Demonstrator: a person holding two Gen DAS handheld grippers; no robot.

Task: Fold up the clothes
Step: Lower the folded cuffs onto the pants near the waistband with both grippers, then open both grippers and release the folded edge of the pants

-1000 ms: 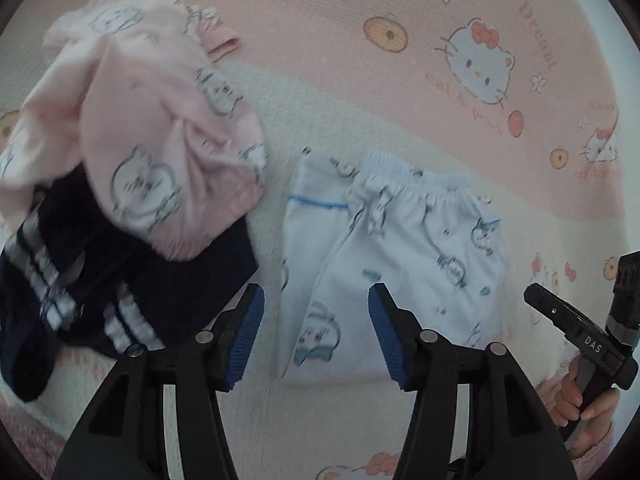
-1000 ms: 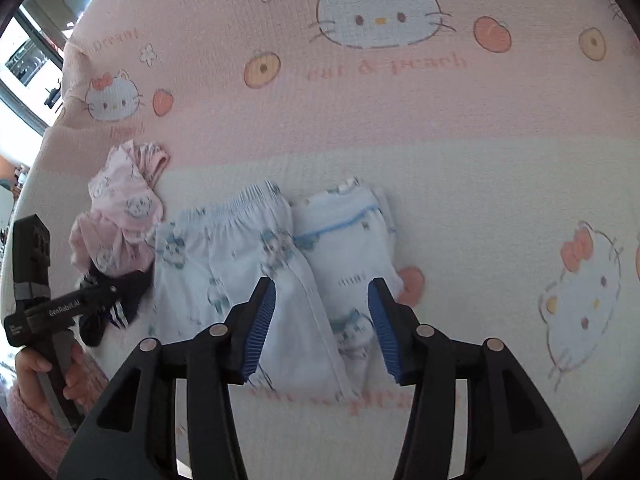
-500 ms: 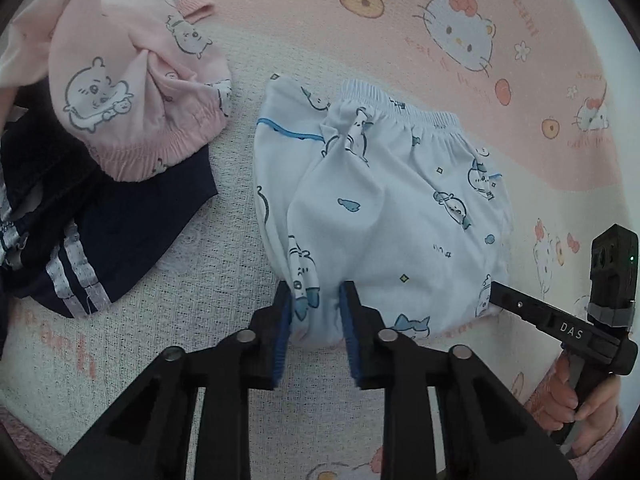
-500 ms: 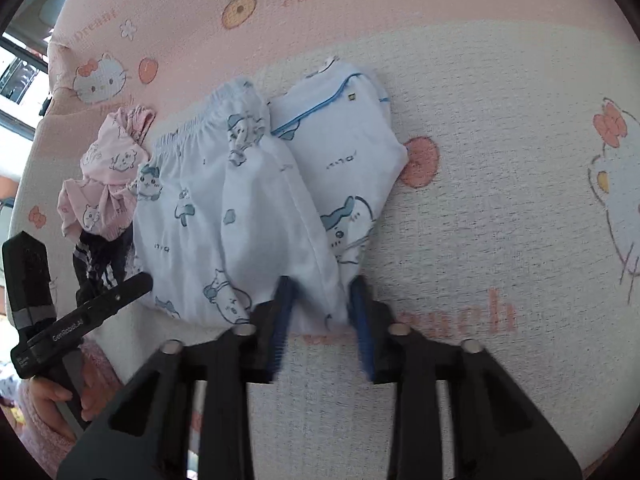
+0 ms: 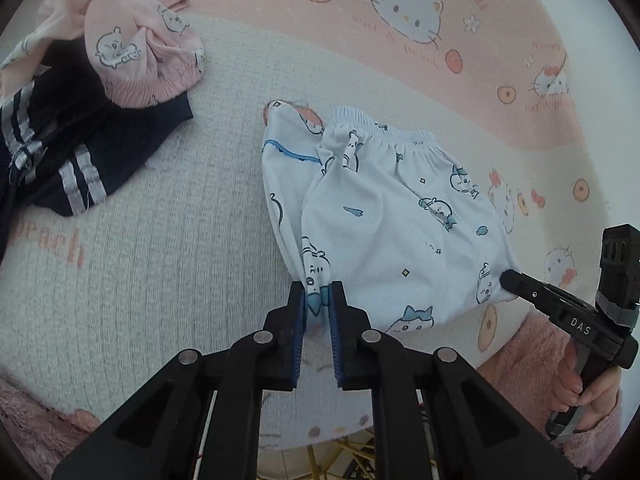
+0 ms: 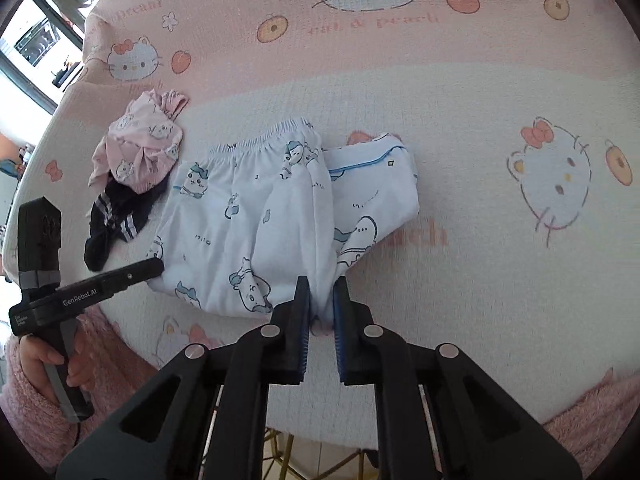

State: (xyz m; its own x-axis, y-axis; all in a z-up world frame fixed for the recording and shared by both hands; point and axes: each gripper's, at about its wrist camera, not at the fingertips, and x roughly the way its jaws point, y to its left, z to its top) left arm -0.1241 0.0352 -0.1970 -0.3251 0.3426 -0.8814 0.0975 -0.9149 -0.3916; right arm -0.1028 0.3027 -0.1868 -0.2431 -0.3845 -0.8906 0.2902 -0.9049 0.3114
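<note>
Light blue pants (image 5: 392, 224) with cartoon prints lie flat on the blanket, elastic waistband at the far side. My left gripper (image 5: 318, 294) is shut on their near hem corner, beside a white piece with blue piping (image 5: 284, 168). In the same view the right gripper (image 5: 510, 279) touches the other near corner. In the right wrist view my right gripper (image 6: 322, 292) is shut on the near hem of the pants (image 6: 248, 208), next to the piped piece (image 6: 372, 184). The left gripper (image 6: 154, 267) meets the hem at the left.
A crumpled pink printed garment (image 5: 140, 52) lies on a navy one with white stripes (image 5: 80, 152) at the far left. A pink and cream cat-print blanket (image 5: 180, 260) covers the surface, its near edge close below the grippers. Hands in fuzzy pink sleeves (image 6: 104, 356) hold both grippers.
Both grippers were open above the clothes a second ago. They came down to the near hem of the pants and shut on it, and now hold it near the blanket's front edge.
</note>
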